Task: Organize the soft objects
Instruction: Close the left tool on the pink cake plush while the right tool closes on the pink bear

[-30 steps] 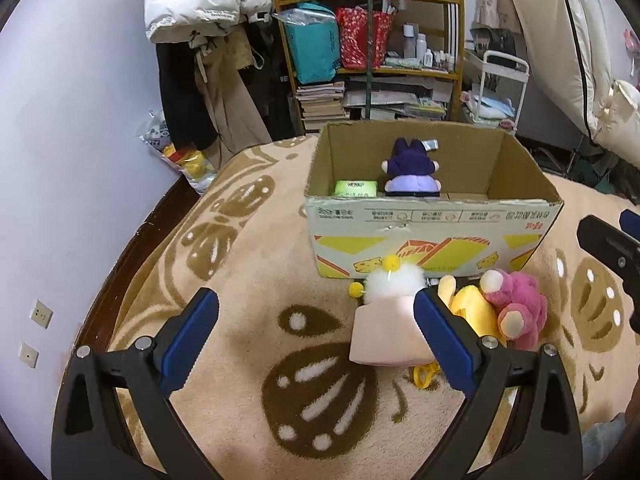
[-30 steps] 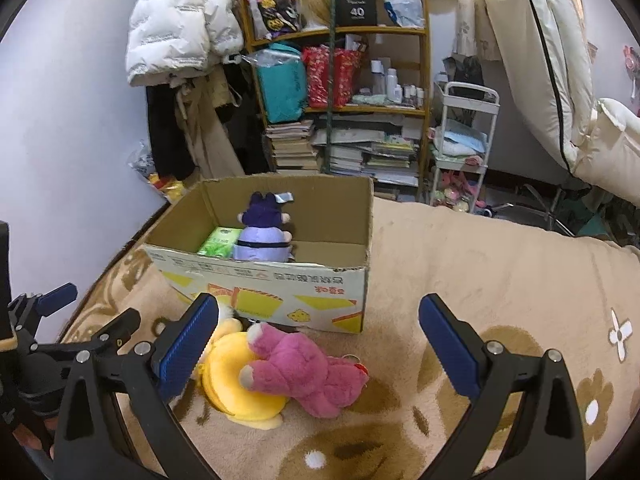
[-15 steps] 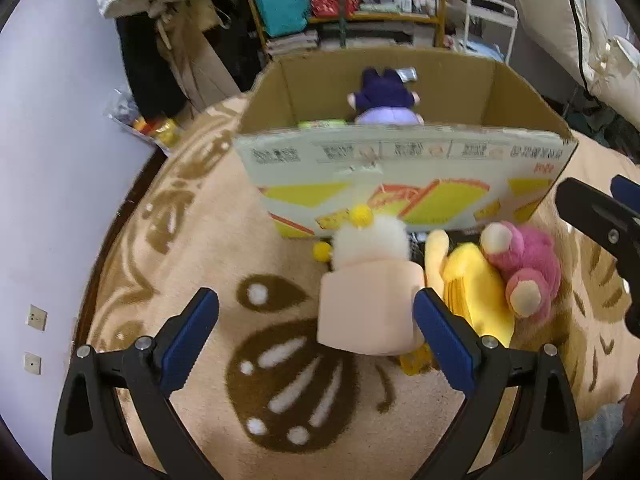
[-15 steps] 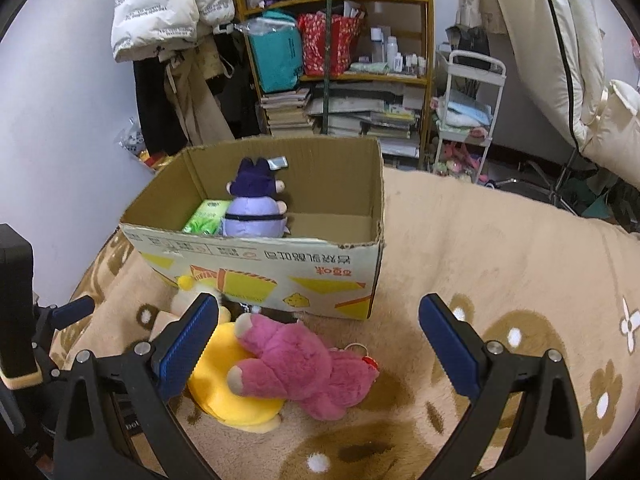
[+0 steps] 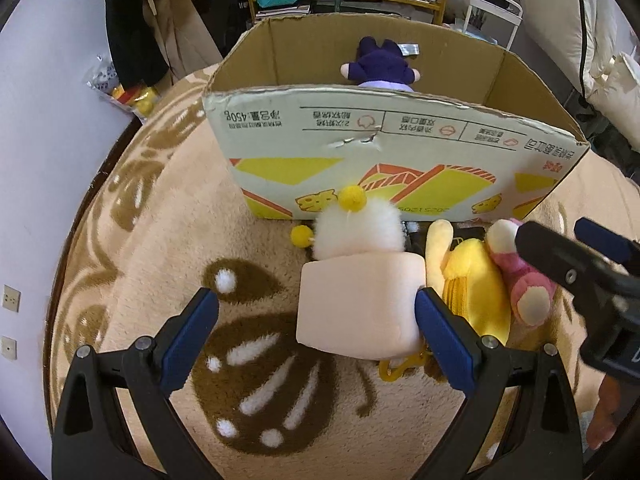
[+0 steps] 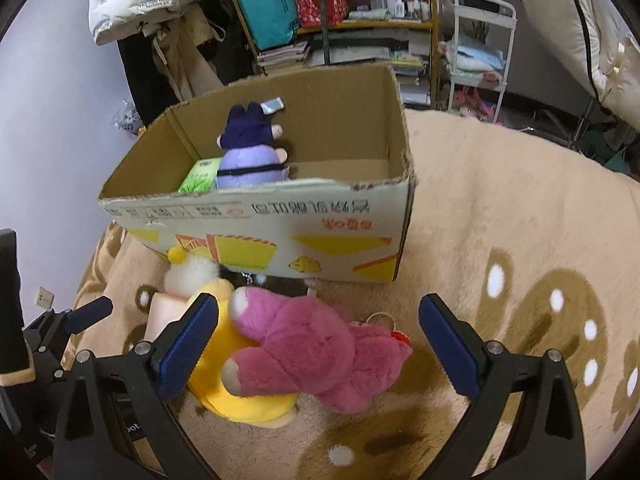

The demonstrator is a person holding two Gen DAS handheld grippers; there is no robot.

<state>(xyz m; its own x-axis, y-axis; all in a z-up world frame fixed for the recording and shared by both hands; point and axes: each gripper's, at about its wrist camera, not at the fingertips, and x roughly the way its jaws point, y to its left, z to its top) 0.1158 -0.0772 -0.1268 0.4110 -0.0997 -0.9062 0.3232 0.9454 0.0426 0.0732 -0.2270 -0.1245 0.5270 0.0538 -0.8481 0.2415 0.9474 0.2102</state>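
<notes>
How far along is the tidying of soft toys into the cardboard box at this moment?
Done: a purple plush doll and a green packet sit in the cardboard box. In hand: nothing; the left gripper brackets the pink-and-white block plush with jaws open, the right gripper is open over the pink plush bear. Left: those two and the yellow plush.

A cardboard box (image 6: 280, 236) is sitting on the rug (image 6: 500, 208), with a shelf unit (image 6: 340, 20) standing behind it. Inside the box, a doll (image 6: 252, 152) is sitting beside a packet (image 6: 200, 176) on its left. Three plush toys are lying together before the box: block plush (image 5: 356, 312) leftmost, flat plush (image 5: 476, 292) in the middle, furry plush (image 6: 312, 352) rightmost, overlapping the flat one
</notes>
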